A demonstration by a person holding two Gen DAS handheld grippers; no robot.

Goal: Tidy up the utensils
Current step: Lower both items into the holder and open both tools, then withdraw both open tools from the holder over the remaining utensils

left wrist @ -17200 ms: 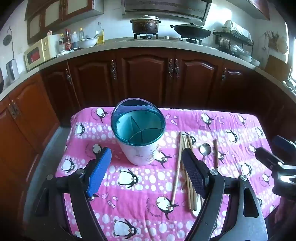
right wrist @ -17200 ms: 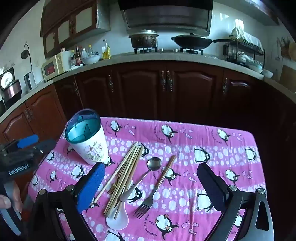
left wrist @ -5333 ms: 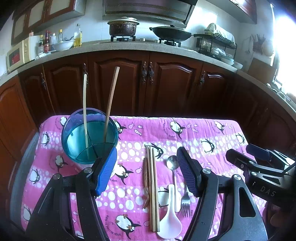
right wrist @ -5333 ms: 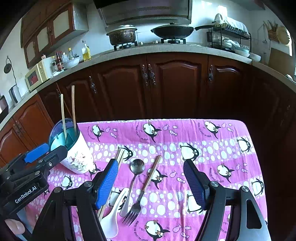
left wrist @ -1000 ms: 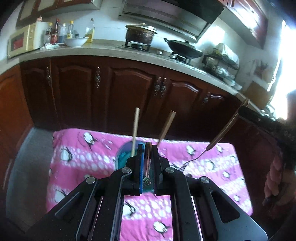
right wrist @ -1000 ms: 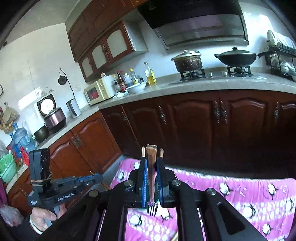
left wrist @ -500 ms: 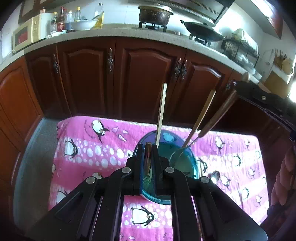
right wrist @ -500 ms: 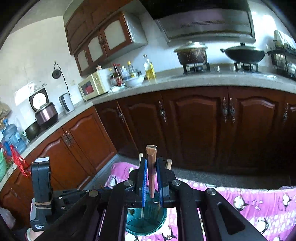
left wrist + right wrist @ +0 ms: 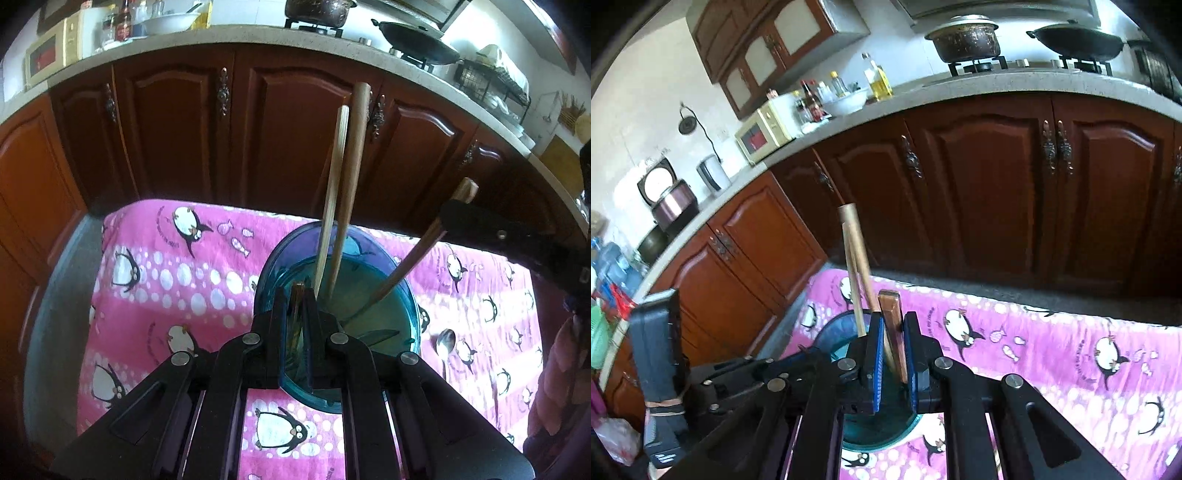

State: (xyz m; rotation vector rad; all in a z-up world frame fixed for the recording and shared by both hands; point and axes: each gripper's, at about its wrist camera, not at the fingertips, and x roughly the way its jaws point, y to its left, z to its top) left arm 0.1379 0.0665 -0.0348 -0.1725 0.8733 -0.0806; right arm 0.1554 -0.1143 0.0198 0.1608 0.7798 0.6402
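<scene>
The blue-rimmed utensil holder (image 9: 402,295) stands on the pink penguin cloth (image 9: 155,258). Two chopsticks (image 9: 334,192) stand in it. My left gripper (image 9: 296,295) is right over the holder's near rim, shut on a thin brown stick that looks like a chopstick (image 9: 295,291). My right gripper (image 9: 894,332) is above the holder (image 9: 831,332), shut on the wooden handle of the fork (image 9: 892,314). In the left wrist view the fork (image 9: 417,258) slants down into the holder from the right.
A metal spoon (image 9: 445,339) lies on the cloth right of the holder. Dark wooden cabinets (image 9: 295,129) stand behind the table. The counter holds a pot (image 9: 964,37), a wok (image 9: 1078,37) and a microwave (image 9: 762,134).
Both grippers have come down closer to the holder. The fork has gone deeper into it, and the left gripper now sits just over the near rim.
</scene>
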